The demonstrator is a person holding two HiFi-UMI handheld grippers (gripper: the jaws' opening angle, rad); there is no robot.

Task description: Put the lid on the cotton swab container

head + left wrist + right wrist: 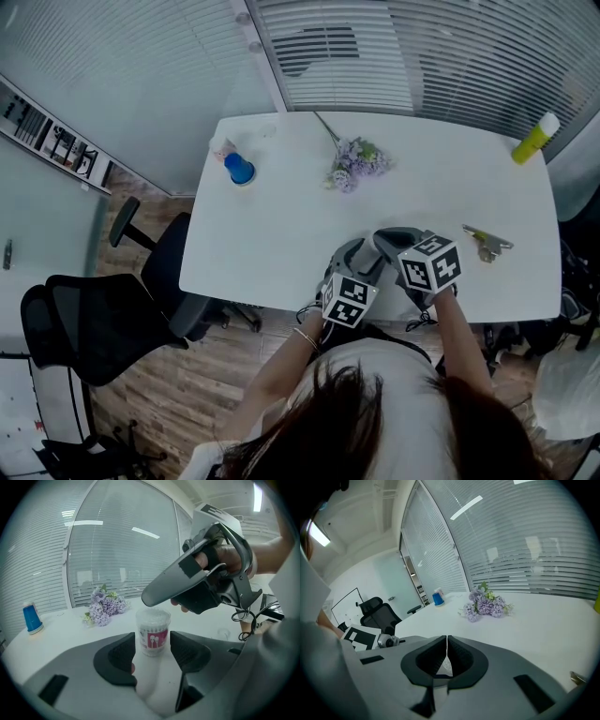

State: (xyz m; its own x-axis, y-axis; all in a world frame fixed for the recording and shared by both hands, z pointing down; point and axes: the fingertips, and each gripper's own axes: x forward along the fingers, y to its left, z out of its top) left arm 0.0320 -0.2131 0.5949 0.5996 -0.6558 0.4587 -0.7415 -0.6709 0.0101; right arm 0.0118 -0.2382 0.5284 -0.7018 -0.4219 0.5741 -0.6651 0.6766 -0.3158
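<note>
A: Cotton swab container [153,632]: why is it standing upright between the left gripper [152,644] jaws?

B: They're spread wide, flanking it without touching, likely ready to steady it by the desk's [281,216] near edge. The right gripper [446,654] hovers above, jaws closed on a thin clear sliver, probably the lid [446,665].

A: Room?

B: Plenty. The flowers [354,164] lie well apart, toward the far edge.

a: what sits at the far side of the white table [281,234]?
b: a stack of blue cups [240,170] near the left corner, a bunch of purple flowers [354,164] about the middle, a yellow bottle [534,138] with a white cap at the right corner
a: anything nearer?
b: a small metal thing [487,243] towards the right edge, too small to tell; a black office chair [84,323] stands left of the table on the wood floor [225,375]
</note>
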